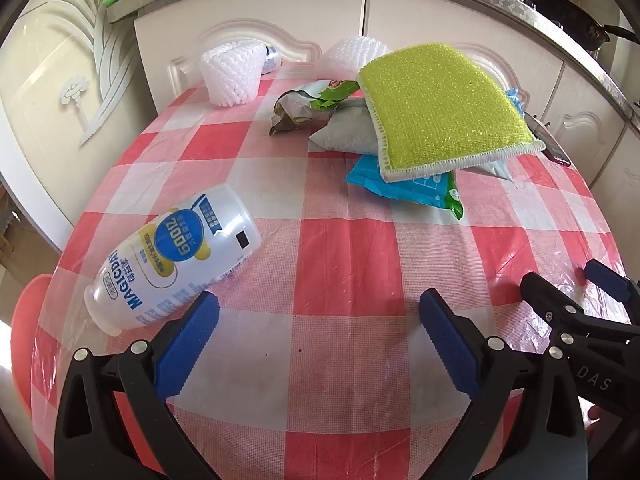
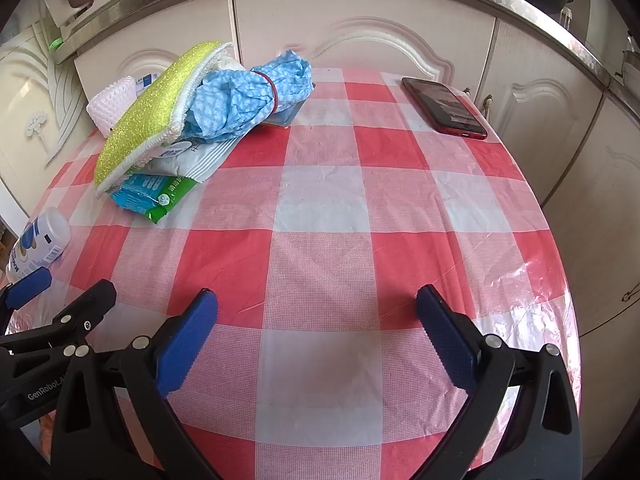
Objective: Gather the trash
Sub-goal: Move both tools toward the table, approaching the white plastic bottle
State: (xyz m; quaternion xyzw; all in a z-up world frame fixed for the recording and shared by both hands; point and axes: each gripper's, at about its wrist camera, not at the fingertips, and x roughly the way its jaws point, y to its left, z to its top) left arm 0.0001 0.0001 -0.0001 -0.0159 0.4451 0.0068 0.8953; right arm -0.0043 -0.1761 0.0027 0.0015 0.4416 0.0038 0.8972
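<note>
A white plastic bottle (image 1: 172, 256) lies on its side on the red-and-white checked table (image 1: 344, 264), just left of my left gripper (image 1: 318, 320), which is open and empty; the bottle also shows in the right wrist view (image 2: 38, 242). A crumpled green-and-silver wrapper (image 1: 308, 104), a grey pouch (image 1: 344, 132) and a blue-green packet (image 1: 404, 184) lie in a pile under a yellow-green sponge pad (image 1: 436, 108). My right gripper (image 2: 316, 320) is open and empty above bare cloth, with the pile (image 2: 160, 128) at its far left.
Two white foam nets (image 1: 234, 74) stand at the table's far edge. A blue cloth bundle (image 2: 256, 96) lies beside the sponge. A red phone (image 2: 444, 106) lies at the far right. An orange stool (image 1: 28, 320) stands at the left edge. Cabinets stand behind.
</note>
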